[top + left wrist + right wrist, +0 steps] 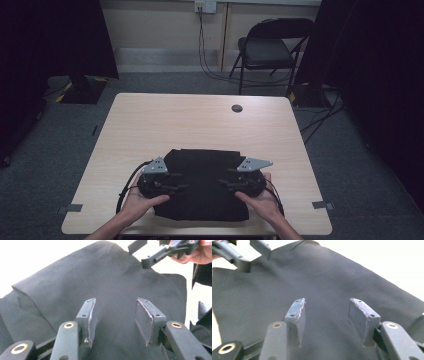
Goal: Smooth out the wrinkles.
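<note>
A pale wooden table stands on grey carpet, with a dark folding chair behind it near the wall and a small round grommet set in the tabletop beyond the cloth. A folded black cloth lies flat on the table's near half, close to the person's edge. The left gripper rests over the cloth's left side, the right gripper over its right side, tips pointing toward each other across the cloth's middle. In the left gripper view the jaws stand apart above the cloth with nothing clamped between them, and the right gripper shows beyond the cloth's far edge. The right gripper view shows its jaws likewise spread over the cloth, gripping nothing.
</note>
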### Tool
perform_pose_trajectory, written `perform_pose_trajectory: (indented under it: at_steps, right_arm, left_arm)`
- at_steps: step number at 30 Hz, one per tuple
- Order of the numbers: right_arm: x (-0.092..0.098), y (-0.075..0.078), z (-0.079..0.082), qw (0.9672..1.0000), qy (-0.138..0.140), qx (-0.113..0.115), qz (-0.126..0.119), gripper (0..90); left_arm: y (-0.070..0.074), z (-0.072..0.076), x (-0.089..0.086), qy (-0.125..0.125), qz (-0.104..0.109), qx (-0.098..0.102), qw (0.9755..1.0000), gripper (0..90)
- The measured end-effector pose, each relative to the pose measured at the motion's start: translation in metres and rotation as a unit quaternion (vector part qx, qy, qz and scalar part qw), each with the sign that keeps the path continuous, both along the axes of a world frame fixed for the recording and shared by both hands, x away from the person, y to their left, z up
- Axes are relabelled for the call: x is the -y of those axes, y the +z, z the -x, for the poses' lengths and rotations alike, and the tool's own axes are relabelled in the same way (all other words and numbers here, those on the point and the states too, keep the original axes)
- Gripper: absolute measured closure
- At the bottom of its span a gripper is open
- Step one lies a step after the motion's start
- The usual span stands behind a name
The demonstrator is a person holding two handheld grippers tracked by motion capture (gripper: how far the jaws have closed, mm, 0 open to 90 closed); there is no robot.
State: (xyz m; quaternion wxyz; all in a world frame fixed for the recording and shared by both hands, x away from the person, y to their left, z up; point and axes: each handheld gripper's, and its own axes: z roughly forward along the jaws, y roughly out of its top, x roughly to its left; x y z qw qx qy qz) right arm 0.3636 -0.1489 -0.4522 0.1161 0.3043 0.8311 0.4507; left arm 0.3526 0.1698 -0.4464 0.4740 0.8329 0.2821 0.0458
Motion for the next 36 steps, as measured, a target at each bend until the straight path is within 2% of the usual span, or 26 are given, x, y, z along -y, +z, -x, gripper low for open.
perform_pose_trajectory:
  at_steps: [3, 4, 7, 8, 10, 12, 14, 15, 17, 18, 21, 23, 24, 26, 27, 28, 29, 31, 35, 36]
  right_arm:
    - [0.000, 0.004, -0.018, 0.9999, -0.013, 0.006, -0.006, 42.0]
    - [-0.001, 0.005, -0.025, 0.9998, -0.019, 0.006, -0.008, 38.9]
    - [-0.008, 0.007, -0.046, 0.9993, -0.031, 0.018, -0.008, 32.0]
    - [-0.012, 0.006, -0.052, 0.9993, -0.029, 0.021, -0.010, 31.2]
    - [-0.021, 0.004, -0.069, 0.9996, -0.024, 0.014, -0.004, 27.9]
    - [-0.030, 0.000, -0.081, 0.9998, -0.015, 0.008, -0.003, 26.6]
    - [-0.041, -0.007, -0.094, 0.9999, -0.001, -0.001, 0.012, 23.3]
    - [-0.044, -0.011, -0.098, 0.9999, 0.003, 0.000, 0.015, 25.2]
    - [-0.049, -0.023, -0.107, 0.9999, 0.004, -0.012, 0.008, 23.7]
    - [-0.053, -0.031, -0.112, 0.9997, 0.000, -0.021, 0.012, 23.3]
    - [-0.057, -0.045, -0.116, 0.9989, 0.000, -0.039, 0.025, 22.9]
    - [-0.055, -0.045, -0.116, 0.9987, 0.005, -0.045, 0.026, 23.2]
    - [-0.055, -0.044, -0.115, 0.9983, 0.009, -0.049, 0.031, 23.3]
    - [-0.053, -0.047, -0.111, 0.9970, 0.021, -0.056, 0.049, 22.1]
    - [-0.053, -0.047, -0.111, 0.9970, 0.021, -0.056, 0.049, 22.1]
    - [-0.050, -0.048, -0.109, 0.9971, 0.020, -0.057, 0.047, 21.7]
    - [-0.050, -0.048, -0.108, 0.9970, 0.021, -0.056, 0.049, 21.7]
    - [-0.051, -0.048, -0.107, 0.9968, 0.022, -0.045, 0.062, 21.6]
    - [-0.051, -0.048, -0.106, 0.9970, 0.023, -0.045, 0.060, 21.4]
    - [-0.050, -0.048, -0.105, 0.9964, 0.031, -0.047, 0.063, 24.2]
  left_arm:
    - [-0.001, -0.009, 0.005, 0.001, 0.005, -0.007, 1.0000, 53.9]
    - [-0.004, -0.018, 0.012, 0.001, -0.004, -0.005, 1.0000, 55.1]
    - [-0.009, -0.026, 0.021, 0.005, -0.006, -0.018, 0.9998, 55.8]
    - [-0.012, -0.027, 0.024, 0.005, -0.012, -0.021, 0.9997, 55.8]
    - [-0.022, -0.028, 0.028, 0.003, -0.045, -0.024, 0.9987, 55.5]
    - [-0.030, -0.029, 0.028, 0.009, -0.055, -0.025, 0.9981, 54.7]
    - [-0.035, -0.032, 0.026, 0.014, -0.060, -0.031, 0.9976, 52.8]
    - [-0.039, -0.033, 0.025, 0.013, -0.068, -0.032, 0.9971, 51.0]
    - [-0.044, -0.035, 0.025, 0.014, -0.075, -0.033, 0.9966, 50.8]
    - [-0.045, -0.036, 0.024, 0.014, -0.072, -0.032, 0.9968, 51.2]
    - [-0.045, -0.037, 0.023, 0.011, -0.077, -0.026, 0.9966, 53.8]
    - [-0.046, -0.038, 0.022, 0.007, -0.082, -0.015, 0.9965, 56.1]
    - [-0.046, -0.040, 0.020, 0.005, -0.085, -0.008, 0.9963, 58.3]
    - [-0.047, -0.043, 0.019, 0.005, -0.081, -0.006, 0.9966, 58.7]
    - [-0.047, -0.043, 0.019, 0.005, -0.081, -0.006, 0.9966, 60.4]
    - [-0.048, -0.045, 0.018, 0.009, -0.086, 0.005, 0.9963, 61.1]
    - [-0.048, -0.046, 0.018, 0.008, -0.085, 0.004, 0.9964, 61.2]
    - [-0.049, -0.048, 0.017, 0.009, -0.083, 0.008, 0.9965, 61.4]
    - [-0.049, -0.051, 0.017, 0.012, -0.078, 0.006, 0.9968, 62.1]
    - [-0.050, -0.052, 0.016, 0.011, -0.073, 0.002, 0.9972, 61.6]
